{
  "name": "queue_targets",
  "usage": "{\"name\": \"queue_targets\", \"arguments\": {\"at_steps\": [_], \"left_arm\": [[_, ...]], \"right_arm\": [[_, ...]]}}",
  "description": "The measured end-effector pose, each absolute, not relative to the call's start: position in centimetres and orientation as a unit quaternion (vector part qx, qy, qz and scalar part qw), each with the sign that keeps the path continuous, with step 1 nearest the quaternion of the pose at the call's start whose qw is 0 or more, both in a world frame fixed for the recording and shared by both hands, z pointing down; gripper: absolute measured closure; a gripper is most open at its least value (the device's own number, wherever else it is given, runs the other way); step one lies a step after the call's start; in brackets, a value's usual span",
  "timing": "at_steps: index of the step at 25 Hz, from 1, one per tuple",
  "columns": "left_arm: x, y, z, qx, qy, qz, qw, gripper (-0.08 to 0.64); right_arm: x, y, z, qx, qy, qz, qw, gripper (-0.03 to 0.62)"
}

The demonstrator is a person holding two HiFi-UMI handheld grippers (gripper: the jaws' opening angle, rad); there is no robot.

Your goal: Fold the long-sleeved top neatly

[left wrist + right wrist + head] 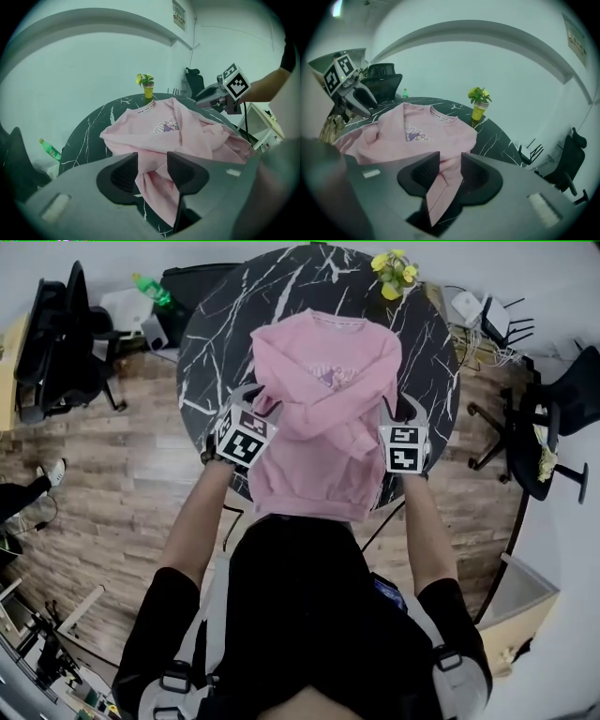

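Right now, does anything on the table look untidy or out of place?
Yes. The pink top lies with its hem hanging over the near edge of the table, and its sleeves are crossed unevenly over the front in a bunched heap, not flat.

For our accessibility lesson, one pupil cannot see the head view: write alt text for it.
A pink long-sleeved top lies on a round black marble table, one sleeve folded across its front. A person holds a left tool and right tool at its side edges; a yellow flower pot stands at the far rim.
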State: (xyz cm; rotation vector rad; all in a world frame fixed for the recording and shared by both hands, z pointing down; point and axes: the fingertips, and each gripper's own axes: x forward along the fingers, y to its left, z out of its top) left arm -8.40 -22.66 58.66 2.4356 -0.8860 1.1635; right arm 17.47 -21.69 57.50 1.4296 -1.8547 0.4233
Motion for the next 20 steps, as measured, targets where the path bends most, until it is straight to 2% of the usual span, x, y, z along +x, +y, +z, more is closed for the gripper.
{"name": "queue_targets", "arguments": {"at_steps": [6,11,13,18,20], "left_arm": [[-7.0,-26.5,59.8,0.837,-0.332,0.406,0.157,0.354],[-7.4,-30.9,60.8,0.822,-0.374,0.397,0.166,0.354],[-8.2,-32.6,61.2,0.811,-0.395,0.395,0.171,0.351],[-10.5,-36.1,62.2,0.786,-0.442,0.382,0.200,0.336],[-10.7,-37.0,62.7,0.785,-0.445,0.372,0.219,0.319]], "right_arm": [[20.3,-25.9,59.0,0.582,-0.715,0.225,0.315,0.451],[20.6,-29.9,60.0,0.584,-0.713,0.294,0.254,0.357],[20.7,-31.1,60.5,0.585,-0.710,0.305,0.246,0.345],[22.0,-32.7,62.0,0.590,-0.697,0.332,0.237,0.349],[22.2,-32.9,62.6,0.579,-0.700,0.338,0.244,0.397]]}}
